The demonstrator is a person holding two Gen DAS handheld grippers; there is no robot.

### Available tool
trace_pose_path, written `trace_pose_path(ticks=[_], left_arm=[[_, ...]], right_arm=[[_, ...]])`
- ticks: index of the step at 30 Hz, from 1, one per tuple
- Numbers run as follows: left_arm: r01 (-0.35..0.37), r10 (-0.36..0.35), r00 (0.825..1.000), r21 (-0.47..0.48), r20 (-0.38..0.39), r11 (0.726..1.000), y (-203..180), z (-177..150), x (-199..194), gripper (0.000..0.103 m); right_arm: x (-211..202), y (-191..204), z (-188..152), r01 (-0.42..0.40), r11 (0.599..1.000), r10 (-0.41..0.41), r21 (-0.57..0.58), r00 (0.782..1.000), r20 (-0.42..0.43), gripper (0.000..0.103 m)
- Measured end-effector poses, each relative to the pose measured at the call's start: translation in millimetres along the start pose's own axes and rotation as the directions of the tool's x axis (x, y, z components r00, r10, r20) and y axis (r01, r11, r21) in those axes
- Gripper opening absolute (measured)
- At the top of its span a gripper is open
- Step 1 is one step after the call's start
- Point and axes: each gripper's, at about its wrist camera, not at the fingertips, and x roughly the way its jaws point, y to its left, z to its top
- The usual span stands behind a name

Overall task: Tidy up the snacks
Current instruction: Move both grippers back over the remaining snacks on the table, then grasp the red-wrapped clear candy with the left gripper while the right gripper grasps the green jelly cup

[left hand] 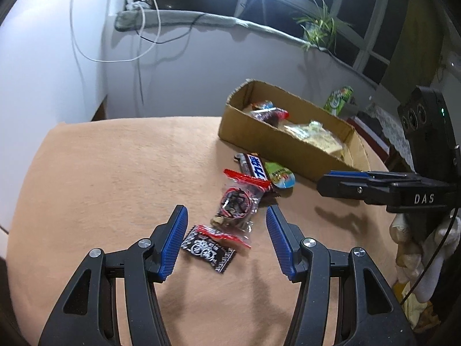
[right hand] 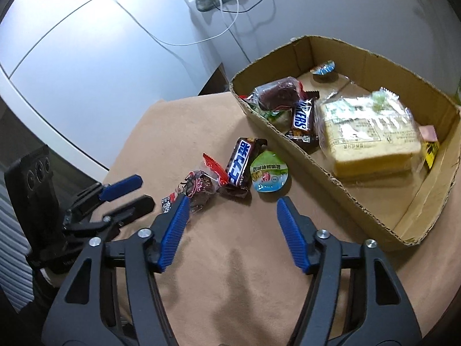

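Left tongs (left hand: 226,216) sit half open over the table (left hand: 100,187), gripping nothing, with a black candy packet (left hand: 209,249) and a clear red-edged bag (left hand: 237,204) lying between the tips. Right tongs (right hand: 232,207) are open too, empty, with the chocolate bar (right hand: 240,164) and jelly cup (right hand: 269,173) just ahead. Cardboard box (right hand: 360,201) of snacks is further right.

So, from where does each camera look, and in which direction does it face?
Left wrist: on the left gripper, facing down at the black candy; the right gripper and a gloved hand show.
Right wrist: on the right gripper, facing the jelly cup and cardboard box; the left gripper shows.
Shared: loose snacks, box, tan cloth.
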Motion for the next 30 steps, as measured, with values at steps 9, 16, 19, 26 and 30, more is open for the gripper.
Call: trace_pose_path(ticks=[9, 16, 19, 26, 30], left_arm=[[0.004, -0.001, 0.999, 0.059, -0.052, 0.998, -10, -2, 21, 0.056], [0.005, 0.003, 0.996, 0.094, -0.084, 0.996, -11, -4, 36, 0.056], [0.013, -0.003, 0.996, 0.102, -0.094, 0.995, -12, -5, 41, 0.056], [0.020, -0.007, 0.995, 0.124, -0.103, 0.992, -12, -3, 52, 0.056], [0.030, -0.017, 0.994, 0.116, -0.109, 0.993, -9, -3, 57, 0.056]], right_arm=[[15, -11, -1, 0.073, 0.996, -0.074, 0.054, 0.997, 0.018, 0.051], [30, -11, -5, 0.121, 0.990, -0.123, 0.079, 0.992, 0.030, 0.049], [38, -12, -4, 0.123, 0.988, -0.126, 0.097, 0.992, 0.026, 0.049], [53, -11, 1, 0.159, 0.982, -0.163, 0.105, 0.986, 0.033, 0.049], [59, -11, 6, 0.173, 0.979, -0.180, 0.110, 0.982, 0.051, 0.047]])
